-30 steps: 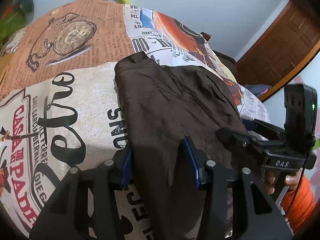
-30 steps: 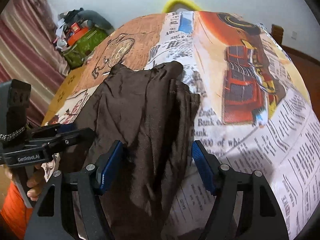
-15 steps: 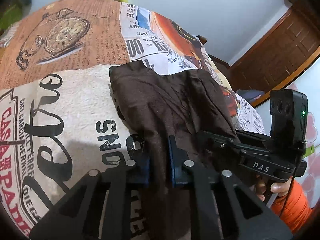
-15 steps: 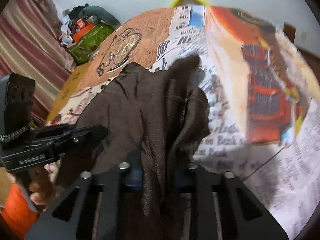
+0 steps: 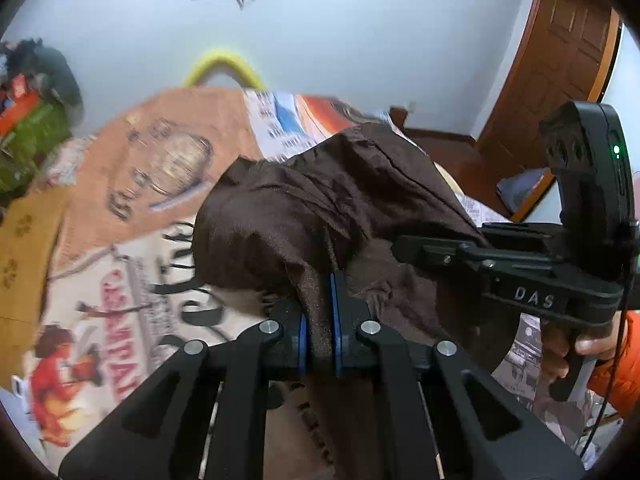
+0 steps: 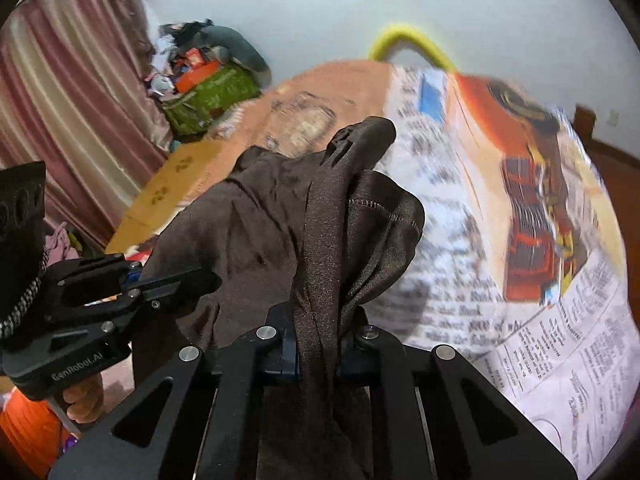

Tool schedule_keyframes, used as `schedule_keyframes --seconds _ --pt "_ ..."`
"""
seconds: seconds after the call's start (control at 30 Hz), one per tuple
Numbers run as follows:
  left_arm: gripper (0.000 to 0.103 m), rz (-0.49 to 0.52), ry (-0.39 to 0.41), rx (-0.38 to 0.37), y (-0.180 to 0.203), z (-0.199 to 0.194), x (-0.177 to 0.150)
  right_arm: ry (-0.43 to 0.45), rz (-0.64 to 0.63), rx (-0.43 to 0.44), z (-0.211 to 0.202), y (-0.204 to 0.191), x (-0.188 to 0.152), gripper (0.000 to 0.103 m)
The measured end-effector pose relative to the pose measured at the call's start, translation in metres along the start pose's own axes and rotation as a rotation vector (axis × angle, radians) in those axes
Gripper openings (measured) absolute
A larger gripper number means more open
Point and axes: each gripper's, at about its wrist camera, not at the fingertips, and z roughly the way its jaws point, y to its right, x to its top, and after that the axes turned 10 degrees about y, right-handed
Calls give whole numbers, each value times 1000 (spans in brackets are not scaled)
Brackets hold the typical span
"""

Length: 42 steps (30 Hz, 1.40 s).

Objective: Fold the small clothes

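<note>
A small dark brown garment (image 5: 320,208) hangs bunched above the bed with the printed cover (image 5: 120,264). My left gripper (image 5: 319,320) is shut on its near edge, cloth pinched between the blue pads. My right gripper (image 6: 318,344) is shut on the other near edge of the same garment (image 6: 280,224). Each gripper shows in the other's view: the right one (image 5: 500,264) at the right, the left one (image 6: 120,280) at the left. The garment's far end droops forward and its hem (image 6: 384,208) folds over.
The bed cover (image 6: 500,240) carries newspaper and car prints. A green bag with clutter (image 6: 208,92) and a pink curtain (image 6: 60,100) stand to the left. A wooden door (image 5: 560,60) is at the right. A yellow hoop (image 5: 224,66) sits behind the bed.
Both grippers went from open to shut on the garment's near edge, then lifted it off the bed. The views tilted up toward the wall.
</note>
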Motion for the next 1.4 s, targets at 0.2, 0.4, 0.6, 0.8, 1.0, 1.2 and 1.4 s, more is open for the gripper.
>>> schedule_keyframes --seconds 0.2,0.4,0.6,0.8,1.0,1.2,1.4 --pt "9 8 82 86 -29 -65 12 47 -57 59 -5 -61 19 9" --pt "9 -1 70 200 -85 -92 2 27 -65 138 38 -112 22 9" --pt "9 -111 -36 250 -161 -74 -29 -73 -50 196 107 -146 5 9" --pt "9 -220 -134 254 -218 -38 -71 -202 -39 189 169 -156 -23 9" --pt "9 -213 -171 280 -232 -13 -87 -268 -44 146 197 -156 -37 11" --pt "16 -255 -210 319 -252 3 -95 -263 -136 82 189 -160 -41 24" --pt "33 -251 -193 329 -248 -26 -103 -222 -175 64 165 -156 -34 35"
